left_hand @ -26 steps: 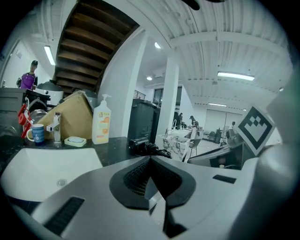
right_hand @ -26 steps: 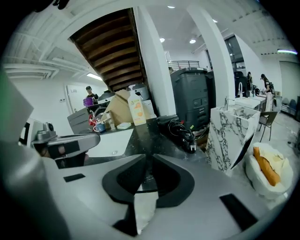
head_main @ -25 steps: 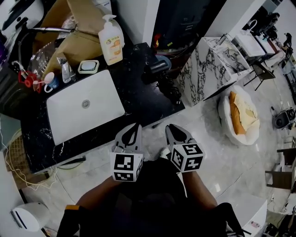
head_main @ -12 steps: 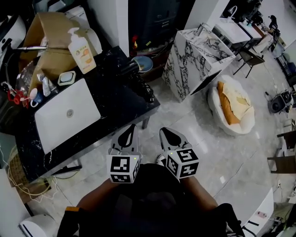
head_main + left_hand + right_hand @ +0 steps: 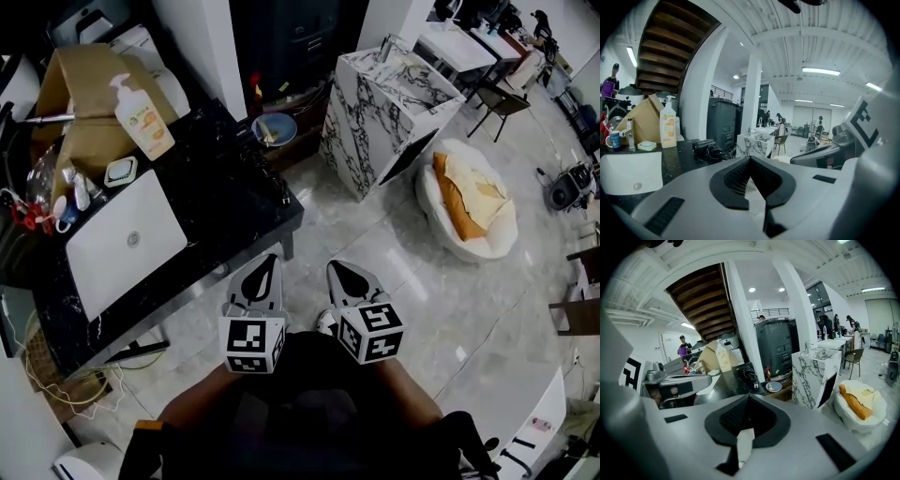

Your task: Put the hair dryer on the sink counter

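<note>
- Our left hand-held gripper: pressed together, empty.
- Our right hand-held gripper: closing tight, empty.
- We see the hair dryer lying on the black worktop.

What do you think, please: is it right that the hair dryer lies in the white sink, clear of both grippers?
Not quite: the hair dryer lies not in the white sink but on the black counter beside it, clear of both grippers, as the left gripper view shows.
</note>
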The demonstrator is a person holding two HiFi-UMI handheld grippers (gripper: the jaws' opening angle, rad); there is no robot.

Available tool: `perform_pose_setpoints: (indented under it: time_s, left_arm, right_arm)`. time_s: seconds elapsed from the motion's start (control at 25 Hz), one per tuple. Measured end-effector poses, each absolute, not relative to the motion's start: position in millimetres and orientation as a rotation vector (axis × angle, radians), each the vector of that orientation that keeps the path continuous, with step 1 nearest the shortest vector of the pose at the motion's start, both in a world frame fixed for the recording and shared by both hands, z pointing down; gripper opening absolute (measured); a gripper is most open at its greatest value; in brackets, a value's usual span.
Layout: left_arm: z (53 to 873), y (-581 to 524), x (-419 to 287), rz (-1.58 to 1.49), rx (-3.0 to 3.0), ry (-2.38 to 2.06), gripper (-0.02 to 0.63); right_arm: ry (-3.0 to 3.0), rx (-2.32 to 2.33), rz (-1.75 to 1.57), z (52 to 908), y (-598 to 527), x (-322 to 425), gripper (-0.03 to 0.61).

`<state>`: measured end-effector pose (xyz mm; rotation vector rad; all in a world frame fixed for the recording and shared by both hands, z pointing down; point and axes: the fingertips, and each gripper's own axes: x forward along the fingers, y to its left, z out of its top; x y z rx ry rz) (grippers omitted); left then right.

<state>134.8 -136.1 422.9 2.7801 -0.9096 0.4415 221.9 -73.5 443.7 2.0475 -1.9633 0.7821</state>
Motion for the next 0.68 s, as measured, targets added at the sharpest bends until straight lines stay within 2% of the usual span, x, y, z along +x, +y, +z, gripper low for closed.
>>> perform_pose_setpoints:
  time_s: [0.68]
  left_arm:
    - [427, -140, 126, 0.460, 2.791, -0.888, 0.008]
  right_arm:
    - [-1.950, 2.080, 0.809, 449, -77, 213, 0.014]
